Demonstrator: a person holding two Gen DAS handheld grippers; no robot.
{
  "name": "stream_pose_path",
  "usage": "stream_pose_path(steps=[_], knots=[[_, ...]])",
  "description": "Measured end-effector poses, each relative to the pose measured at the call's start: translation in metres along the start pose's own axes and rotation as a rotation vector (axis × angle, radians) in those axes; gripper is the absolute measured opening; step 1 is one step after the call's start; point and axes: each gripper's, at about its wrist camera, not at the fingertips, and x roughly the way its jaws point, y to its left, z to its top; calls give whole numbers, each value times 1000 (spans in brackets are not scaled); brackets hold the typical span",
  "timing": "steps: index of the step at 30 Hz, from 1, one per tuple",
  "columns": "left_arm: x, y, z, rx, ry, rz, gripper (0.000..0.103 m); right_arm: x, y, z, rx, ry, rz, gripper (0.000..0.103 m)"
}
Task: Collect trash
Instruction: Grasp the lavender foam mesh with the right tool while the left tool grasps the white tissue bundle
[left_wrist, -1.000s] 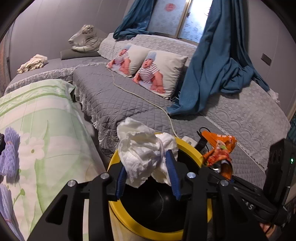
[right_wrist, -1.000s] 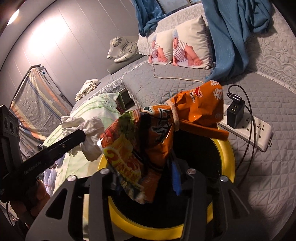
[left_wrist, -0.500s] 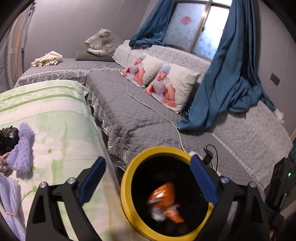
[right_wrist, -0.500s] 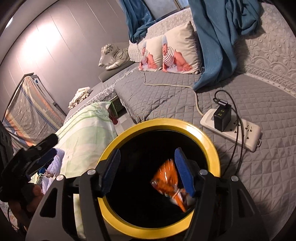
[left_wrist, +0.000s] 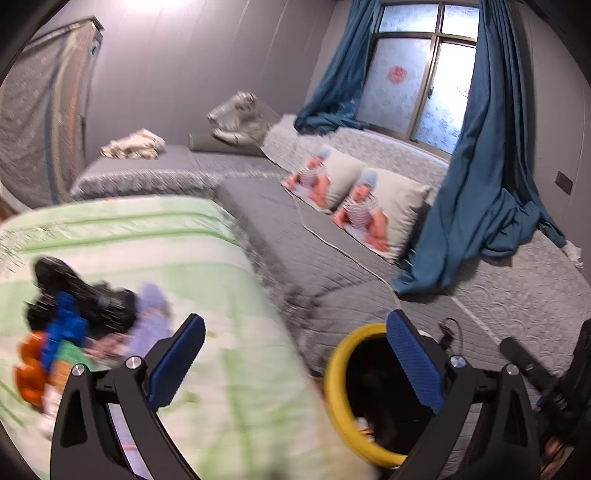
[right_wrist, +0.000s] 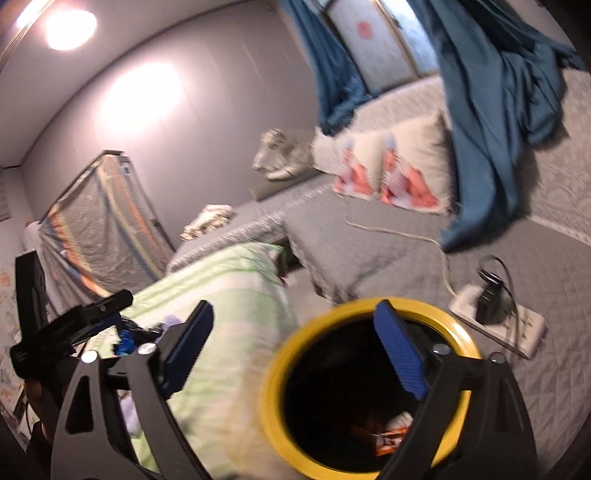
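Overhead, both tongs hung above the bin.
Left gripper (left_wrist: 295, 354): jaws opening wide, nothing between its blue pads.
Right gripper (right_wrist: 295, 350): jaws opening wide, likewise bare.
Bin (right_wrist: 275, 398): black, yellow-rimmed, at five o'clock of the green bedspread (left_wrist: 177, 243).
Orange wrapper (right_wrist: 388, 439): lay inside the bin, white tissue (right_wrist: 400, 419) beside it.
Remaining litter (left_wrist: 62, 332): blurred pile at nine o'clock on the bedspread.

A smooth, glossy yellow plastic rim is seen on the bin (right_wrist: 275, 373), with crinkled foil wrapper (right_wrist: 388, 439) at its 5 o'clock. Quilted matt grey cloth is seen on the sofa cover (left_wrist: 314, 254), soft printed fabric on the green cloth (left_wrist: 177, 243). Ribbed blue rubbery pads (left_wrist: 415, 365) are carried on matt black plastic.
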Motion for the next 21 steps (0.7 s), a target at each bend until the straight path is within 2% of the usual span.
stream_pose_path(steps=[5, 9, 13, 18, 21], knots=[[-40, 55, 5, -57, -35, 79, 95, 7, 50, 6, -76, -2, 95, 95], [-70, 99, 2, -67, -90, 203, 95, 19, 92, -3, -150, 29, 168, 95], [-88, 141, -8, -87, -101, 297, 95, 30, 130, -19, -206, 75, 225, 95], [-100, 172, -31, -83, -94, 352, 95, 48, 165, -45, -261, 168, 292, 94], [-103, 184, -47, -101, -81, 360, 95, 62, 182, -62, -283, 233, 323, 94]])
